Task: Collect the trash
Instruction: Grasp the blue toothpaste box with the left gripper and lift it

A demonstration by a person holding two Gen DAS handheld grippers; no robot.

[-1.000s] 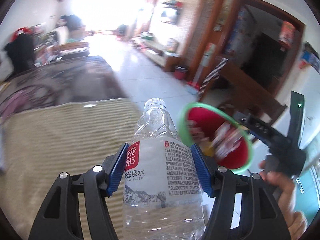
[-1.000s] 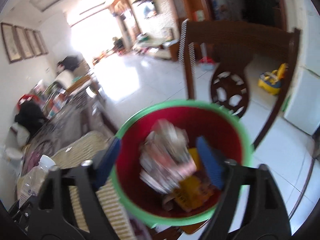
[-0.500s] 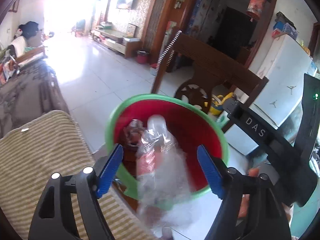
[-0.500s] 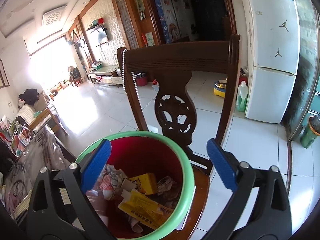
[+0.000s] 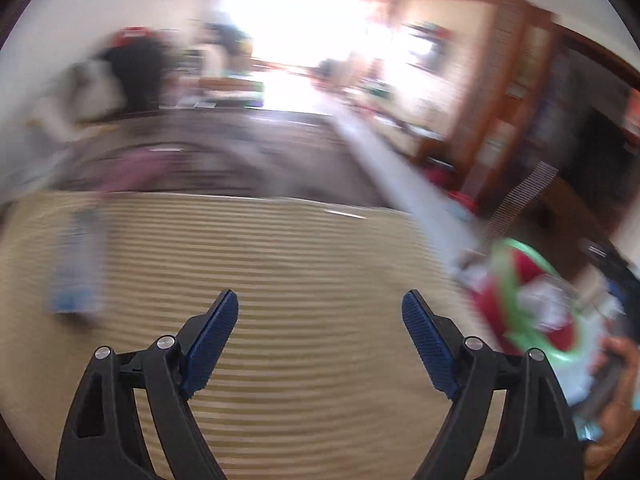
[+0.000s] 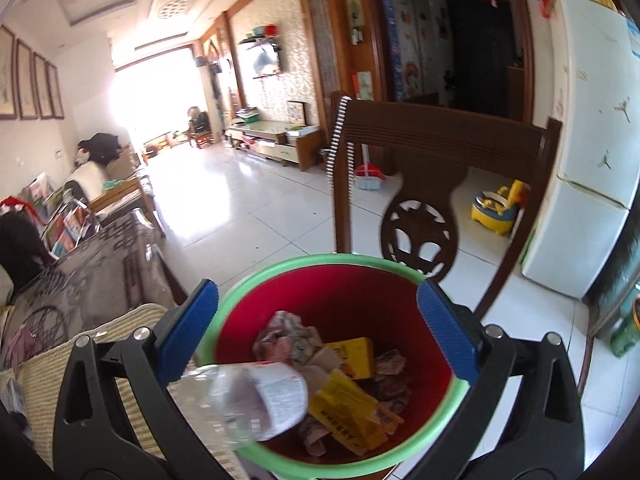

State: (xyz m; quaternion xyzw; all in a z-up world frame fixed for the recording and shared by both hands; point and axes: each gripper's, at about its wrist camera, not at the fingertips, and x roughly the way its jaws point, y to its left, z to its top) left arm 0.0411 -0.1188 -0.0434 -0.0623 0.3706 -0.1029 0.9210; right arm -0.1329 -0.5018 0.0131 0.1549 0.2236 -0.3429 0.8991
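Note:
A red bin with a green rim (image 6: 320, 264) stands just beyond my right gripper (image 6: 318, 332) and holds yellow packets (image 6: 348, 408) and crumpled wrappers (image 6: 288, 336). A clear water bottle (image 6: 256, 396) with a white label lies blurred, tipped over the bin's near left rim. The right jaws are opening, wide astride the bin, pads pressing on nothing. My left gripper (image 5: 320, 300) hangs over the striped mat (image 5: 300, 240), its jaws opening with nothing between them. The bin (image 5: 516, 304) shows blurred at the right in the left wrist view. A blurred bluish flat item (image 5: 74, 264) lies on the mat, left.
A dark wooden chair (image 6: 440, 140) rises right behind the bin, and a white fridge (image 6: 592, 160) stands at the far right. A patterned grey cloth (image 6: 92, 264) covers the table beyond the mat. A person's hand (image 5: 616, 364) is at the left view's lower right edge.
My left gripper let go of the water bottle over the bin and swung back left over the mat. The bottle now lies at the bin's rim. My right gripper's jaws have spread wider.

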